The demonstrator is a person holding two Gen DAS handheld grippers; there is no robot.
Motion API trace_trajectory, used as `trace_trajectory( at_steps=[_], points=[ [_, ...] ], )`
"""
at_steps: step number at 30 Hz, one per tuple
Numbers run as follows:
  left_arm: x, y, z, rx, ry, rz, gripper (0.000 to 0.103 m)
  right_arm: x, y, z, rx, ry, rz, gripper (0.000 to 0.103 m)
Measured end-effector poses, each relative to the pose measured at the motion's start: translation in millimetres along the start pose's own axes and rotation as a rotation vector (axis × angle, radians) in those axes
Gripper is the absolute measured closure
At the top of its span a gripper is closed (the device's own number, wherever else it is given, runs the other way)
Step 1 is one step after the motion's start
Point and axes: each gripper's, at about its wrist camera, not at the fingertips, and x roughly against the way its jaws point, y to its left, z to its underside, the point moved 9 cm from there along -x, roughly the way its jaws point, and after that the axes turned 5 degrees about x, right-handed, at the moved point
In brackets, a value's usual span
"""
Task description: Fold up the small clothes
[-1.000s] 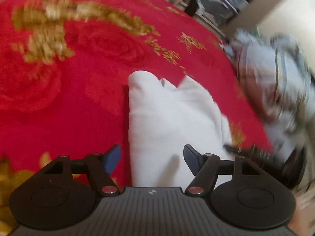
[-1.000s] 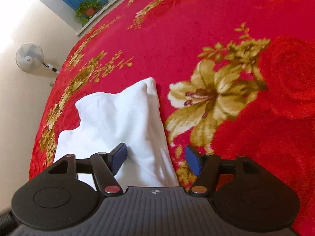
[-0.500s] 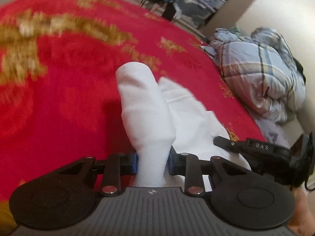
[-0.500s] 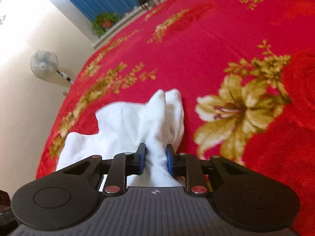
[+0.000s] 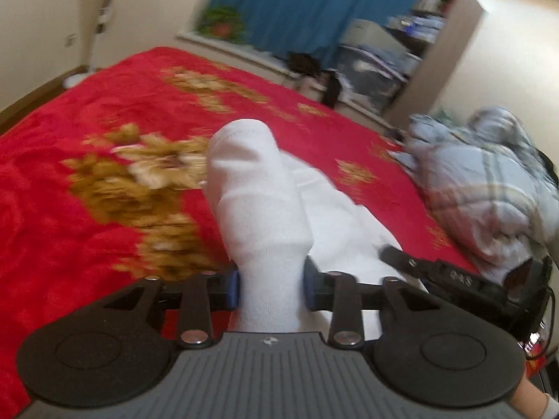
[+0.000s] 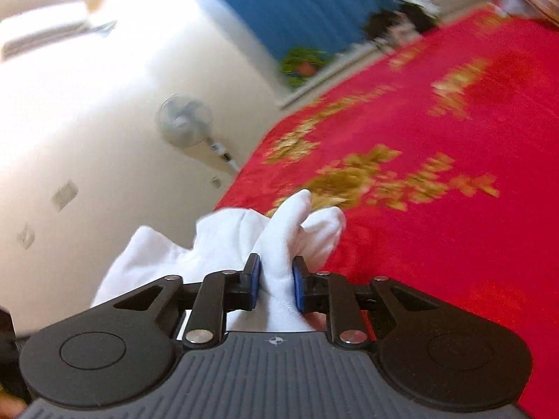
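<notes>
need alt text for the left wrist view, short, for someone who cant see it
The left gripper pinches a bunched fold of a white garment between its blue-padded fingers, lifting it over a red bedspread with gold flowers. The right gripper reaches in from the right; a plaid quilt lies beyond.

Red floral bedspread (image 5: 87,244), seemingly plaid quilt (image 5: 489,188), fan (image 6: 185,120)

Garment (image 5: 265,209) on bedspread (image 5: 87,209); quilt (image 5: 489,188) right.

Nothing legible — the claw (image 5: 457,281) lettering is too blurred.
</notes>
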Motion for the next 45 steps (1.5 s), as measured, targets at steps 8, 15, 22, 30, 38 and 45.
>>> trace_trajectory(
  at_steps=[8,15,22,30,38,45],
  points=[
    [7,86,6,0.155,0.104,-0.154,0.051,-17,-49,24,-0.048,0.142,0.192,0.069],
    [-12,78,41,0.172,0.260,-0.118,0.041,-8,-15,49,-0.025,0.283,0.053,0.034],
    [-27,92,58,0.191,0.302,-0.148,0.036,-13,-4,90,0.012,0.402,0.055,0.096],
    [-21,80,60,0.138,0.298,-0.133,0.036,30,10,60,0.027,0.384,0.078,0.097],
    [-23,83,73,0.148,0.333,-0.111,0.036,18,-12,93,0.007,0.439,0.163,0.087],
    [-21,82,73,0.189,0.314,-0.080,0.075,3,-15,100,-0.012,0.419,0.131,0.096]
  ],
)
